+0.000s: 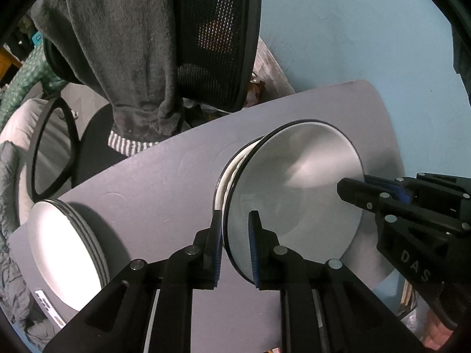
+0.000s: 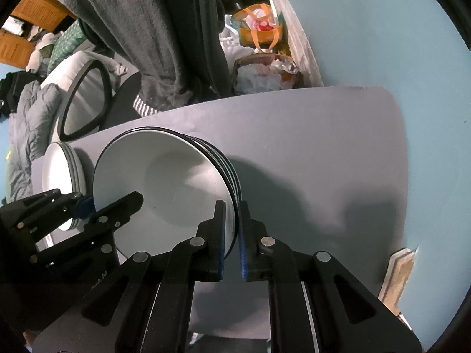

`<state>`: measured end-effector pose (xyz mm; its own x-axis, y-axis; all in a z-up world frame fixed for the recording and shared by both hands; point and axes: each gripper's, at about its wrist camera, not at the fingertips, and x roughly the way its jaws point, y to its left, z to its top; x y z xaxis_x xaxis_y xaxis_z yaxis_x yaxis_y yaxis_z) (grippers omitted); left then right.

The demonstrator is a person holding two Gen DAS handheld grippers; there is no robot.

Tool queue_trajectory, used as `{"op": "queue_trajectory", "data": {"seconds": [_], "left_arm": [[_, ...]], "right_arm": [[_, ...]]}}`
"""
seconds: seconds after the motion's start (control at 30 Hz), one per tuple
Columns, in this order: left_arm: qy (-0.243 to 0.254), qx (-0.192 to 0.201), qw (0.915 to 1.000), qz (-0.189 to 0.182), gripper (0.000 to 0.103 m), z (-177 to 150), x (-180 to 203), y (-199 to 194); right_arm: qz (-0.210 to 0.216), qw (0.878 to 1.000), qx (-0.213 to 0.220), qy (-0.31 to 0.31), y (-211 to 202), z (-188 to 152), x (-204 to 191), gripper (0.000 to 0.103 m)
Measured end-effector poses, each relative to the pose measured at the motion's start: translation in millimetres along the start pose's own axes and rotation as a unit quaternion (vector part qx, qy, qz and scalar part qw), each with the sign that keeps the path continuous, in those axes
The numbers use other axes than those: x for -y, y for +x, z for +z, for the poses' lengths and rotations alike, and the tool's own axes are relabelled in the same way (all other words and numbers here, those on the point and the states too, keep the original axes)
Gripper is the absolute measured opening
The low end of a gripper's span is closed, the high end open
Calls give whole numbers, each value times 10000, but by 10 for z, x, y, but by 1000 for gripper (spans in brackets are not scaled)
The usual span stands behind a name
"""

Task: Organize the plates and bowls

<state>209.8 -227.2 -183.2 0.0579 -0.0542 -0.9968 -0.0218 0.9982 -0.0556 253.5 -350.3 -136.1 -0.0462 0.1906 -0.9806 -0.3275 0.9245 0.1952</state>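
Note:
A white bowl with a dark rim point(image 1: 297, 188) sits on top of a stack of bowls point(image 1: 228, 173) on the grey table point(image 1: 164, 182). My left gripper point(image 1: 234, 232) has its fingers on either side of the top bowl's rim, closed on it. My right gripper point(image 2: 232, 220) grips the opposite rim of the same bowl point(image 2: 164, 182); it shows in the left wrist view point(image 1: 362, 189). The left gripper shows in the right wrist view point(image 2: 97, 206). A stack of white plates point(image 1: 67, 253) stands at the table's left; it also shows in the right wrist view point(image 2: 63, 170).
An office chair point(image 1: 217, 38) draped with a grey towel point(image 1: 117, 47) stands behind the table. A round mirror point(image 2: 85, 103) leans beyond the table edge. Bags of clutter point(image 2: 262, 47) lie by the blue wall. A wooden item point(image 2: 397, 276) lies off the table's right edge.

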Motion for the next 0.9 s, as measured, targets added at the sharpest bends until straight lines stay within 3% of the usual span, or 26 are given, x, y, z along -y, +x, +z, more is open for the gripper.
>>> {"op": "queue_trajectory", "data": {"seconds": [0.07, 0.2, 0.43, 0.57, 0.63, 0.73, 0.8, 0.9], "left_arm": [[125, 170, 9994, 272, 34, -9, 40, -51], [356, 317, 9984, 307, 34, -18, 94, -134], [169, 404, 9988, 231, 34, -37, 19, -286], [75, 665, 9977, 132, 59, -115, -46, -489], [74, 865, 9960, 194, 66, -169, -64, -611], [66, 1043, 9940, 307, 68, -243, -103, -772], [35, 1099, 9933, 345, 77, -282, -124, -860], [-41, 1258, 9915, 329, 77, -356, -169, -992]], "right_arm": [[36, 10000, 0, 5, -5, 0, 3, 10], [28, 10000, 51, -5, -25, -17, -25, 12], [-102, 9996, 271, 8, -163, -62, -60, 12], [-312, 9983, 493, -30, -326, -116, -96, 30], [-353, 9976, 603, -18, -419, -146, -111, 31], [-371, 9964, 759, -1, -539, -199, -149, 35], [-411, 9956, 842, -34, -616, -222, -179, 36], [-524, 9939, 970, -89, -737, -272, -220, 36]]}}
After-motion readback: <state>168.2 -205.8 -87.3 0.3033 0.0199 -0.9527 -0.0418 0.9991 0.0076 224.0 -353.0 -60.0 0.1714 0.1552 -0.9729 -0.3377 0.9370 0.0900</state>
